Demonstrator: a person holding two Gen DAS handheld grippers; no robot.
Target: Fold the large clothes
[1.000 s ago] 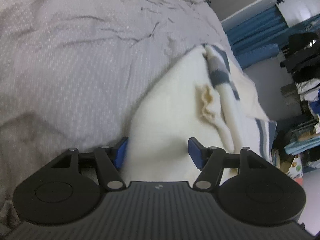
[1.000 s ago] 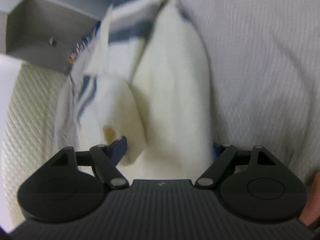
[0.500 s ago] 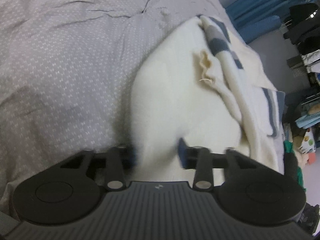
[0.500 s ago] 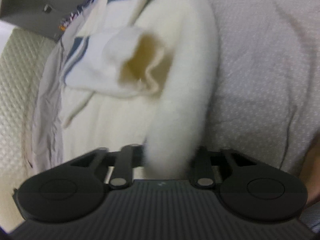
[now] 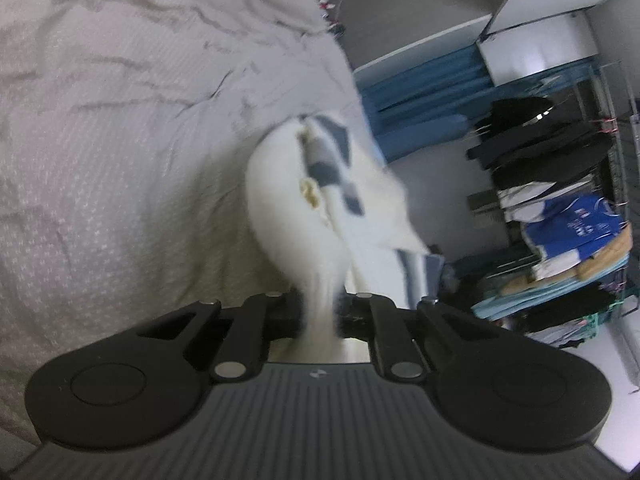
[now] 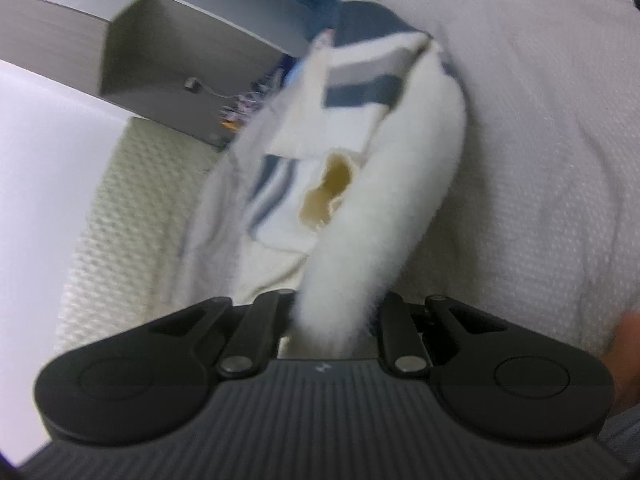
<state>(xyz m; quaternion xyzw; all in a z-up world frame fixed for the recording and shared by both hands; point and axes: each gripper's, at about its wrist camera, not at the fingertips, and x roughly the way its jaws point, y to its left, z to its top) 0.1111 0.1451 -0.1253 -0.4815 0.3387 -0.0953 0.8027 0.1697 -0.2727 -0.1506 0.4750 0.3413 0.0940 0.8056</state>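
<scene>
A cream fleece garment (image 5: 280,200) with blue and grey stripes lies partly folded on the grey bedspread (image 5: 120,140). My left gripper (image 5: 320,318) is shut on its near edge, and the cloth rises bunched from between the fingers. In the right wrist view the same garment (image 6: 400,184) stretches away from my right gripper (image 6: 334,324), which is shut on another part of the near edge. A sleeve cuff (image 6: 328,192) lies open on the striped part. The pads are hidden by the fleece in both views.
A clothes rack (image 5: 560,220) with dark and blue garments stands right of the bed. Blue drawers (image 5: 420,80) sit behind the bed. In the right wrist view a grey cabinet (image 6: 180,40) and a quilted cream surface (image 6: 132,200) lie to the left. A hand (image 6: 628,340) shows at the right edge.
Both grippers went from open around the garment's edge to shut on it. Both then lifted, pulling the fleece up off the bed into a stretched, bunched fold.
</scene>
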